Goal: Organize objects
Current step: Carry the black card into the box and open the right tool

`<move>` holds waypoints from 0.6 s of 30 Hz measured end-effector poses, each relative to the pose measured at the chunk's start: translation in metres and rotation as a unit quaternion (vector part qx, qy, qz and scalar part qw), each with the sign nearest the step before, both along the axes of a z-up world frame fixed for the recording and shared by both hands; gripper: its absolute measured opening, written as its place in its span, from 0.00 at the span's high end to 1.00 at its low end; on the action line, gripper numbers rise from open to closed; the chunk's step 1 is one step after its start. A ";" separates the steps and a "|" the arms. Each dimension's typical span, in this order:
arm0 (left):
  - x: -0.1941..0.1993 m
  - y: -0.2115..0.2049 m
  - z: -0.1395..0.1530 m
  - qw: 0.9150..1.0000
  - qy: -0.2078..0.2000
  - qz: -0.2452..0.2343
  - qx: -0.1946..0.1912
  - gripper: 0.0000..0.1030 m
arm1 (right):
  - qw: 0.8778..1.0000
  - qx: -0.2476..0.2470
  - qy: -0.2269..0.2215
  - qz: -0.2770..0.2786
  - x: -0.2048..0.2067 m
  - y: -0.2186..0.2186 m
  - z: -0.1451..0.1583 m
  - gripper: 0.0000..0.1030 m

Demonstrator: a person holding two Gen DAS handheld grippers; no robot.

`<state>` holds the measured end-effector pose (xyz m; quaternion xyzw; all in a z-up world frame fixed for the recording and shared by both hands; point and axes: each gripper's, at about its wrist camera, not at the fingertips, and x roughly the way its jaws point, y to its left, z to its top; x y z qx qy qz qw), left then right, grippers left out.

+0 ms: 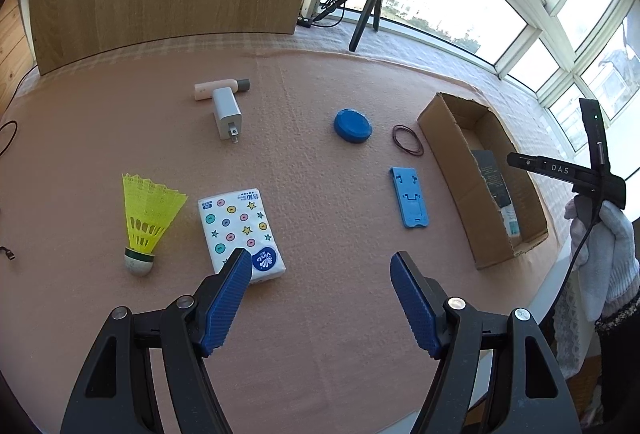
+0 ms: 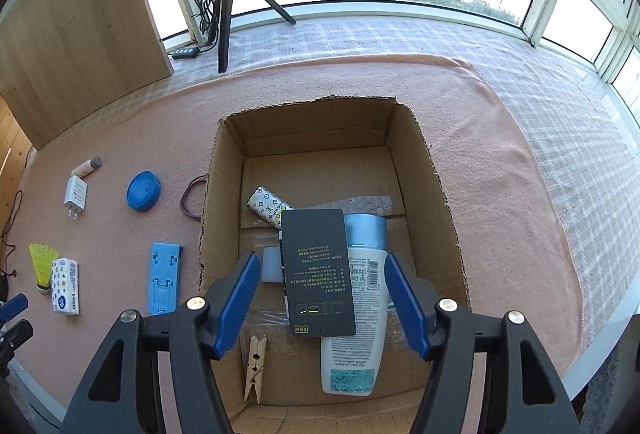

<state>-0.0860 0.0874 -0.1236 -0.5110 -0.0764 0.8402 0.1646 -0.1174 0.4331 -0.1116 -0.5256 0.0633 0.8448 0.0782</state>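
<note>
Left wrist view: left gripper hangs with jaws spread, empty, above the tissue pack on the table. Right wrist view: right gripper, jaws apart, hovers over the cardboard box holding a black card and lotion bottle.

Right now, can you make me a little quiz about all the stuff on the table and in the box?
1. True or false: the dark flat box lies partly on top of the white bottle inside the cardboard box.
2. Which thing lies outside the cardboard box? A. wooden clothespin B. yellow shuttlecock C. white bottle
3. Fill in: both the left gripper and the right gripper are ____ and hold nothing.

Key: 1 true; 2 B; 3 open.
</note>
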 end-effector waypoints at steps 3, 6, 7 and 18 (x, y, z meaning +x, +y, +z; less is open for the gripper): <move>0.000 -0.004 0.000 1.000 0.000 0.002 -0.001 0.27 | 1.000 0.002 0.003 0.002 0.000 -0.003 0.002 0.41; 0.000 -0.009 0.000 1.000 0.001 0.006 -0.002 0.27 | 1.000 0.000 0.003 0.008 -0.001 -0.008 0.003 0.41; 0.001 -0.011 0.000 1.000 0.001 0.007 -0.002 0.27 | 1.000 0.000 0.004 0.009 -0.001 -0.010 0.004 0.41; 0.006 -0.044 0.004 0.999 0.000 0.040 0.001 0.27 | 0.999 -0.030 0.023 0.036 -0.001 -0.045 0.015 0.41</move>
